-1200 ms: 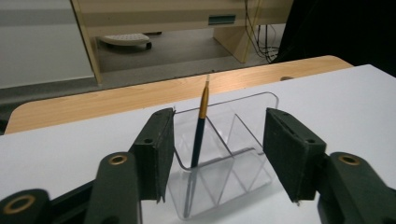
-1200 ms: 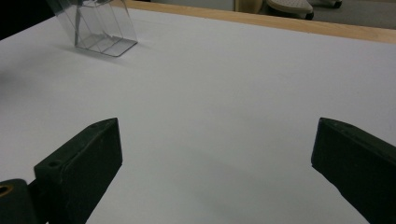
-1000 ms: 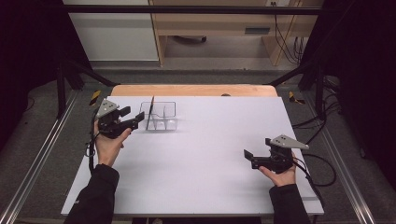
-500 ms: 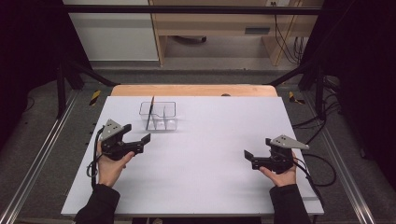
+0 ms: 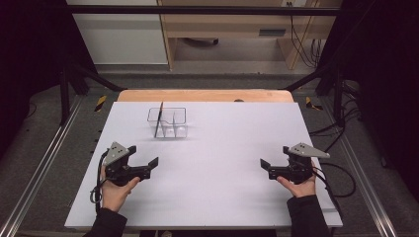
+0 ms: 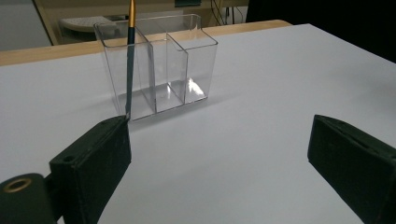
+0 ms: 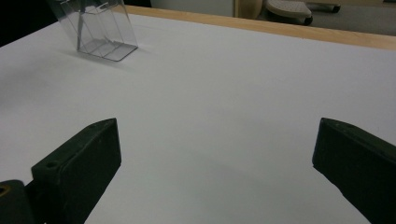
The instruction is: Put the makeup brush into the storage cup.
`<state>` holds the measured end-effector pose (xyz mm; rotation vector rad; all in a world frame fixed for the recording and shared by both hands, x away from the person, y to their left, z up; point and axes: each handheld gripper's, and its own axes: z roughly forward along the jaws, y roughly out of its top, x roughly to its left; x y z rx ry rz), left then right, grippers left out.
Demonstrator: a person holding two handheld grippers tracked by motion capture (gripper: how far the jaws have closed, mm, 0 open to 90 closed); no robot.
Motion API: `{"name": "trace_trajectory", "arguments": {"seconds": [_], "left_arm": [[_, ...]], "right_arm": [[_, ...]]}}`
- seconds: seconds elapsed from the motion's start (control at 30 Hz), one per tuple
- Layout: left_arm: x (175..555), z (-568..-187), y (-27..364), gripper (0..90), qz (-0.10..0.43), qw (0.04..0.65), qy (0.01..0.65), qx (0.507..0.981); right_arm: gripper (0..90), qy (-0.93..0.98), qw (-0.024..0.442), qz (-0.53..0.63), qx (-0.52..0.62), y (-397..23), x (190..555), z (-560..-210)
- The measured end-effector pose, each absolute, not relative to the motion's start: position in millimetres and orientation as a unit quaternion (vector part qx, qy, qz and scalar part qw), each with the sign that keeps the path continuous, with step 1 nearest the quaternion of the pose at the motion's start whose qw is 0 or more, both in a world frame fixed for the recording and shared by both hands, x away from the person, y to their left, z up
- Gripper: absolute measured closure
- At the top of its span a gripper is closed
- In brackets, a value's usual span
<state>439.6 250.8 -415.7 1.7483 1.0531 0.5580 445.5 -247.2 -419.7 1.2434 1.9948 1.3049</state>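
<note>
White tabletop (image 5: 222, 187): clear three-compartment plastic organiser (image 5: 168, 122) holds a slim dark gold-ferruled brush (image 5: 159, 118) upright. My left gripper (image 5: 143, 167), jaws just opened and empty, has withdrawn from it; placement looks done. Right gripper (image 5: 269, 168) gapes, idle.

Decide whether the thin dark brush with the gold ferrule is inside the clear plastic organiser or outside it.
Inside: the thin dark brush stands nearly upright in an end compartment of the clear plastic organiser, its lower end behind the transparent wall.

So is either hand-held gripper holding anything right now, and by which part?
Nothing is held. The left hand-held gripper and right hand-held gripper are open and empty; the paintbrush stands in the clear organizer.
</note>
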Motion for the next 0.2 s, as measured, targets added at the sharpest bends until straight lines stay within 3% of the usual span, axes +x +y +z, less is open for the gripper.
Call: {"name": "trace_trajectory", "arguments": {"seconds": [0.2], "left_arm": [[434.7,-425.0,250.0,5.1,0.226,0.484,0.428,0.729]], "right_arm": [[1.8,0.725,0.225,0.47,0.45,-249.0,445.5,-420.3]]}}
